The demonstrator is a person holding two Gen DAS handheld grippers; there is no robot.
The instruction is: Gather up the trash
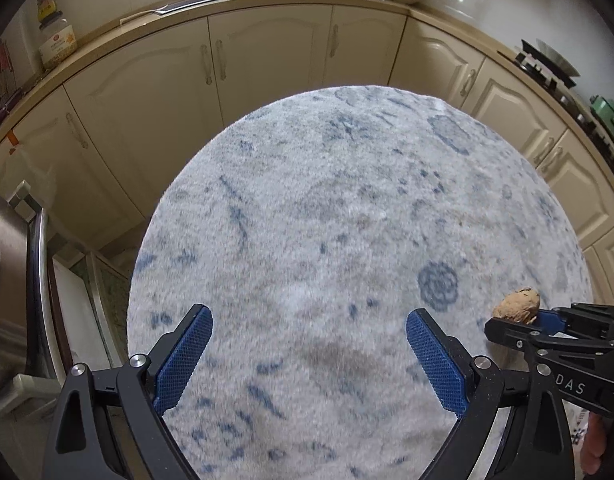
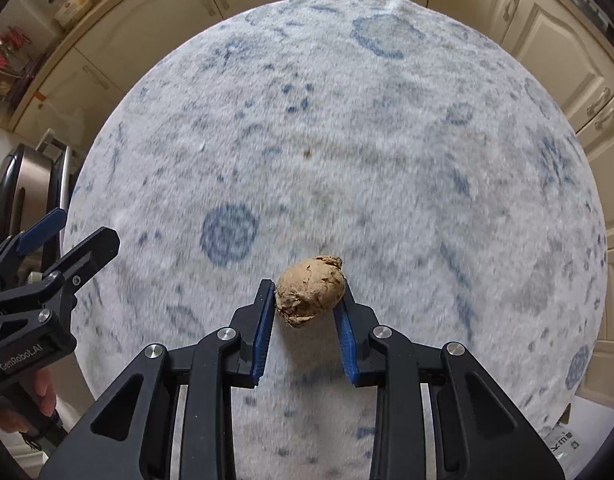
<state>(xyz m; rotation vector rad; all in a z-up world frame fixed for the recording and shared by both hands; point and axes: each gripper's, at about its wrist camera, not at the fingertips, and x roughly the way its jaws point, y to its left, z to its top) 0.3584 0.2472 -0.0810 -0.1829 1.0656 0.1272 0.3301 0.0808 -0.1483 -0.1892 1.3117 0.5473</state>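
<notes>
A crumpled brown paper ball [image 2: 310,295] is pinched between the blue pads of my right gripper [image 2: 307,300], held above a round white-and-blue patterned rug [image 2: 347,140]. The same ball [image 1: 517,306] shows at the right of the left wrist view, at the tip of the right gripper [image 1: 519,322]. My left gripper [image 1: 309,326] is wide open and empty over the rug [image 1: 327,220]. It also shows at the left edge of the right wrist view [image 2: 77,234], to the left of the ball.
A stainless steel bin [image 1: 7,280] with a lid stands left of the rug, also seen in the right wrist view [image 2: 23,184]. Cream kitchen cabinets [image 1: 267,52] curve around the back and right. The counter holds jars [image 1: 55,36], a sink and a hob.
</notes>
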